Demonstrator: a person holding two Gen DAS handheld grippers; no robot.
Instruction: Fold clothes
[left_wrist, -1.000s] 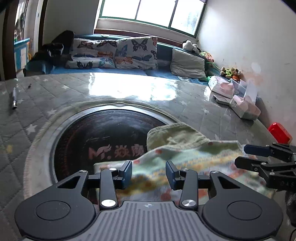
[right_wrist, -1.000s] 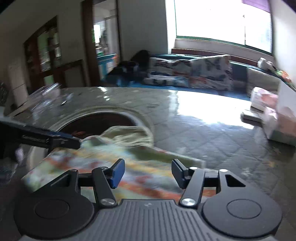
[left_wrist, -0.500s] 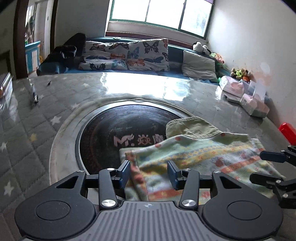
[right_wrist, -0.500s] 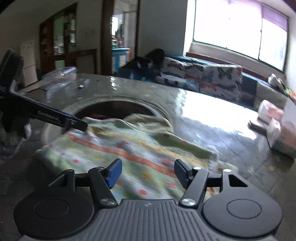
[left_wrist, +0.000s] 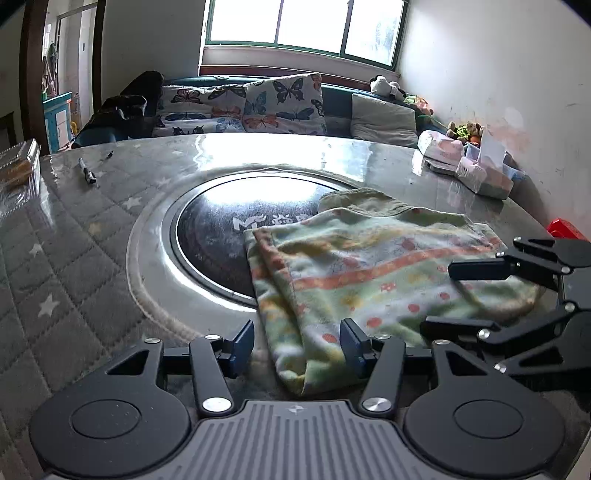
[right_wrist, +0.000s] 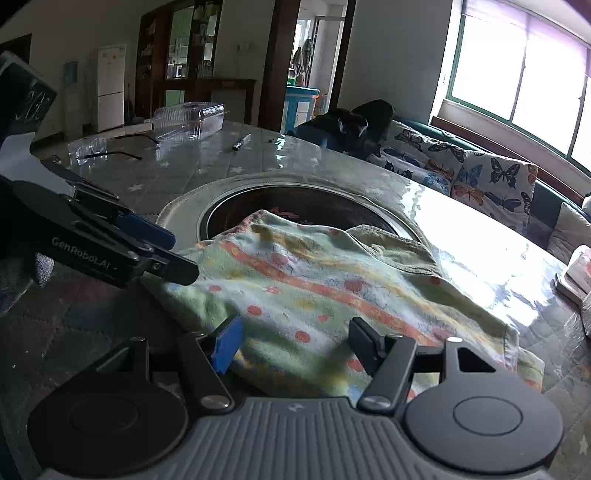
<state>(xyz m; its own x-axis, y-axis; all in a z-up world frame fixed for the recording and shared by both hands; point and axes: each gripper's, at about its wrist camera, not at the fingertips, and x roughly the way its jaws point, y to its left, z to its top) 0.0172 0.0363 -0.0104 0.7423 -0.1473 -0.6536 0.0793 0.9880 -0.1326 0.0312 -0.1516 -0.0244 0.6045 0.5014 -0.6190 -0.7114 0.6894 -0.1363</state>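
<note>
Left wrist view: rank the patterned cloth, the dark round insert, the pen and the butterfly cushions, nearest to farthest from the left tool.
1. Patterned cloth, corner between the fingers.
2. Dark round insert, just ahead, left of the cloth.
3. Pen, far left.
4. Butterfly cushions, beyond the table.

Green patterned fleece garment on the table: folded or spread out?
Folded: the green patterned fleece garment lies doubled, layered edges showing at its left side. Both grippers open, off it.

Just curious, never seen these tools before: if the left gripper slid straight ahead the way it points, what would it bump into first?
Most likely the folded patterned cloth; its near corner already lies between the left gripper's open jaws.
</note>
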